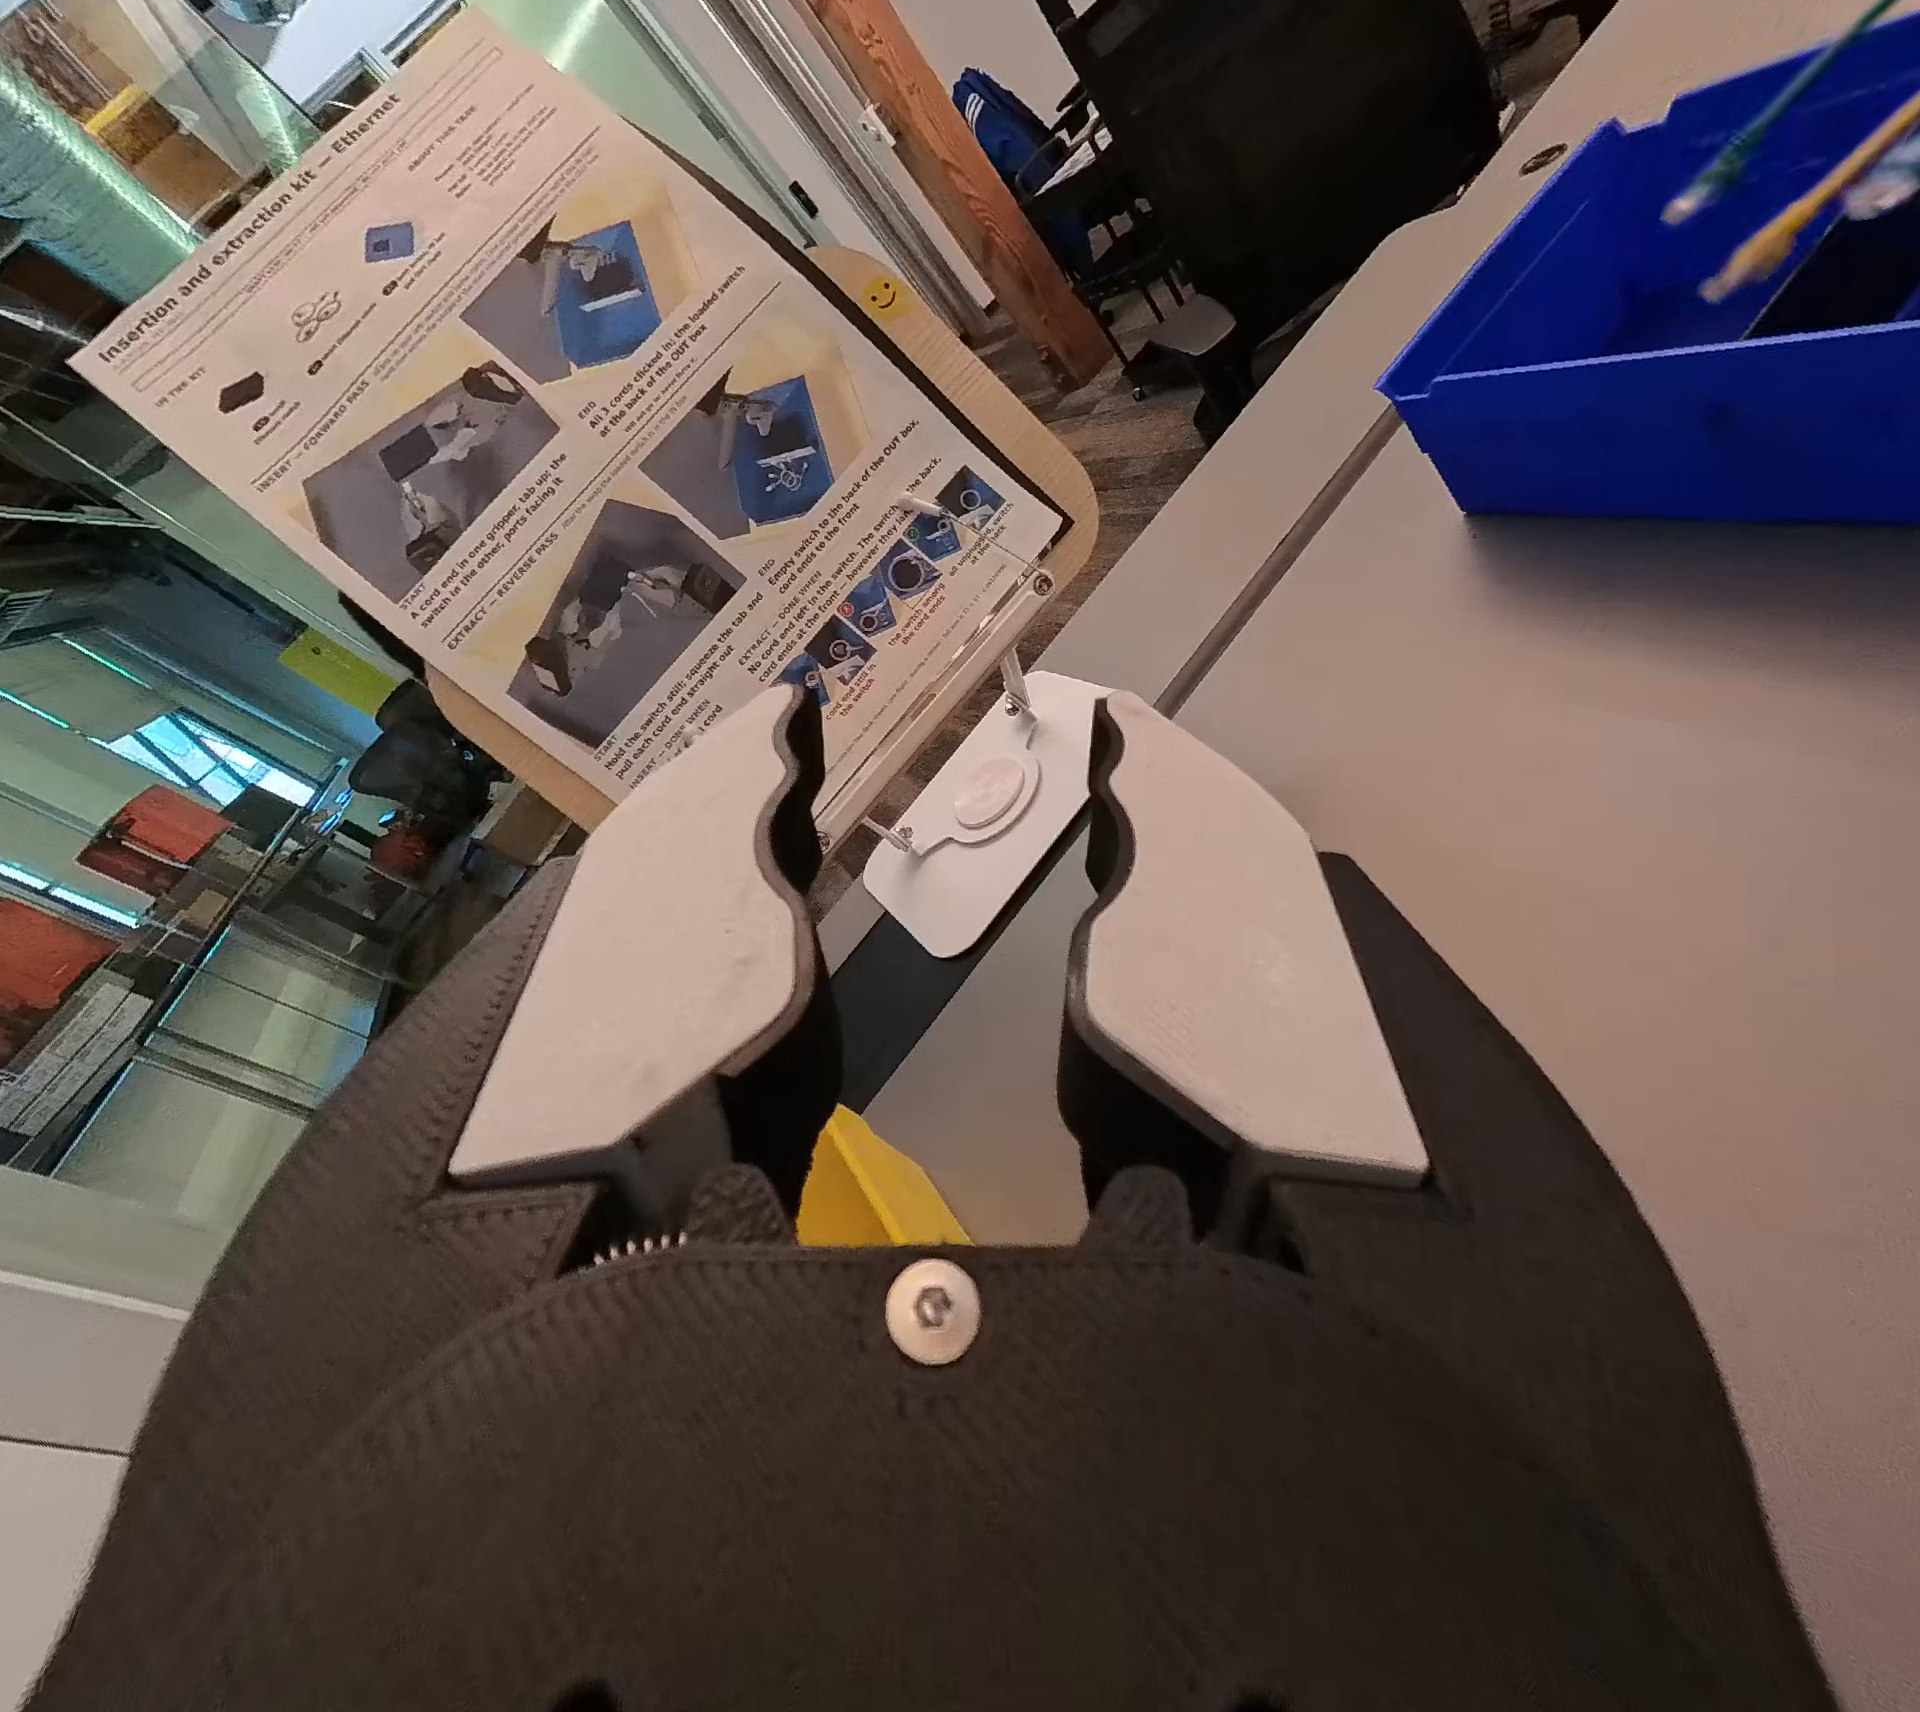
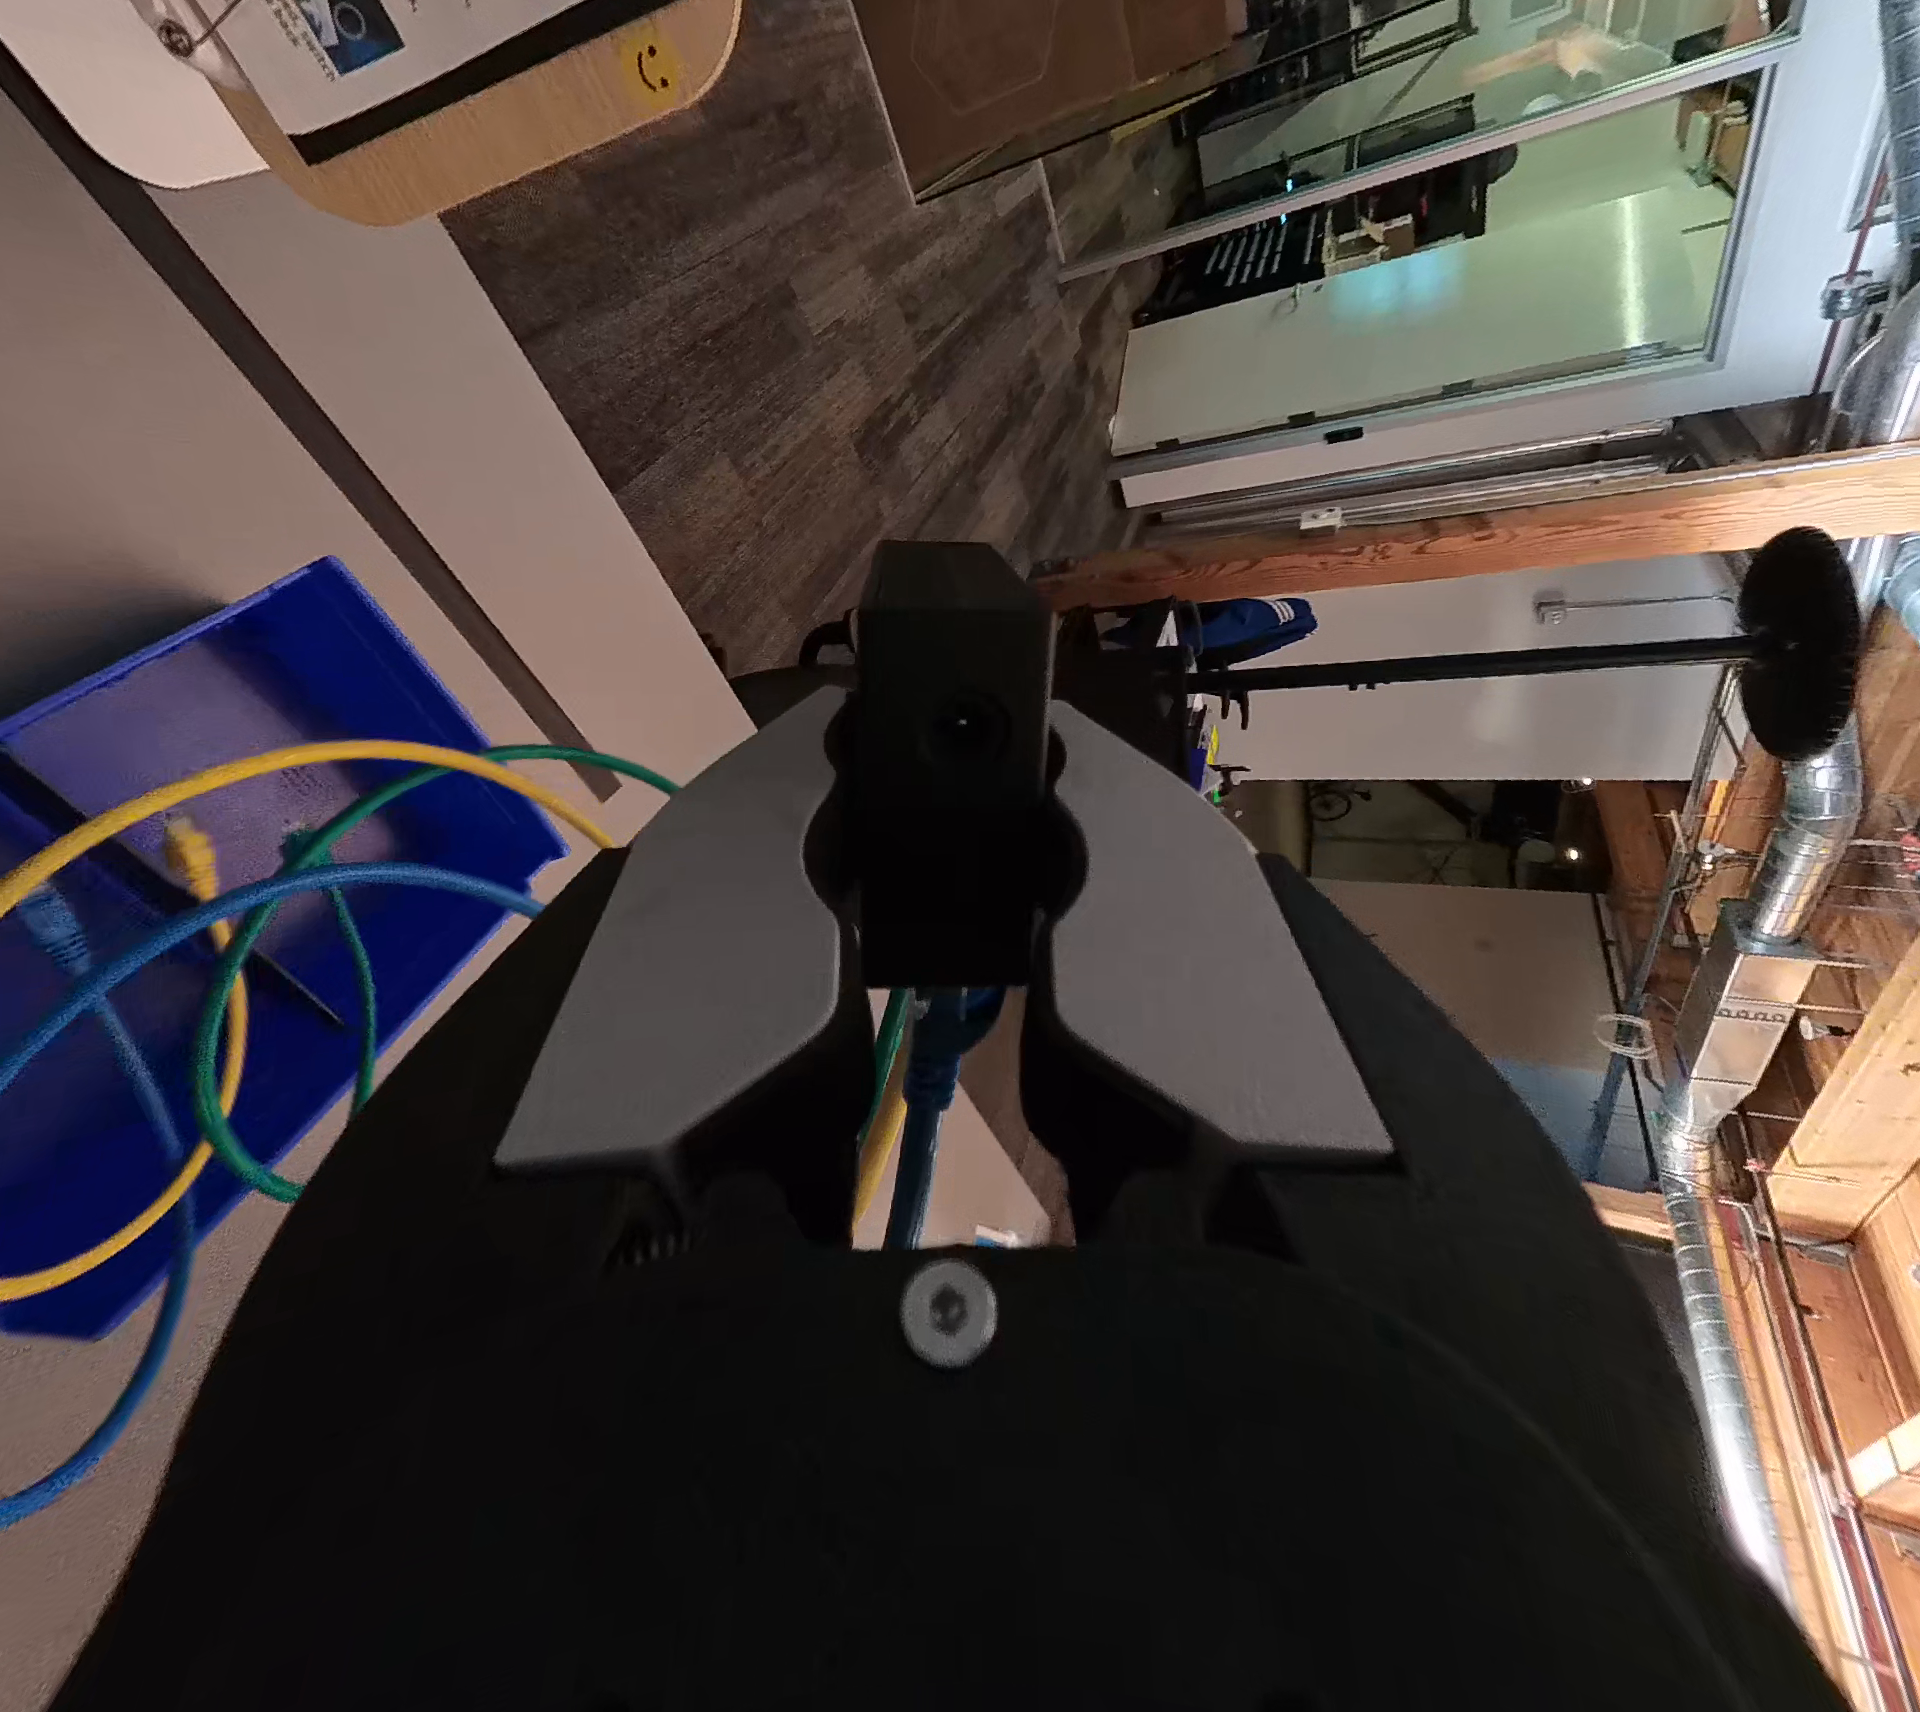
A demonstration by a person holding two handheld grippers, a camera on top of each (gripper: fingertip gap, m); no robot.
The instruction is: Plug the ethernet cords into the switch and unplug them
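Observation:
My right gripper (image 2: 945, 727) is shut on the black switch (image 2: 951, 789) and holds it in the air, turned sideways. Blue (image 2: 925, 1101), green (image 2: 888, 1039) and yellow (image 2: 878, 1143) ethernet cords run from the switch's near end and loop out to the left. Their free plugs, yellow (image 2: 192, 852), blue (image 2: 52, 924) and green (image 2: 301, 847), hang over the blue bin (image 2: 135, 696). My left gripper (image 1: 956, 727) is open and empty, low over the grey table (image 1: 1558, 831). In the left wrist view the hanging green cord (image 1: 1766, 104) and yellow plug (image 1: 1766, 249) dangle above the blue bin (image 1: 1621, 374).
An instruction sheet on a wooden board and white stand (image 1: 582, 436) is at the table's far edge, straight ahead of the left gripper. A yellow object (image 1: 873, 1184) shows below the left fingers. Beyond the table edge are the floor, a wooden post and glass walls. There is about 40 cm between the tips of the two grippers.

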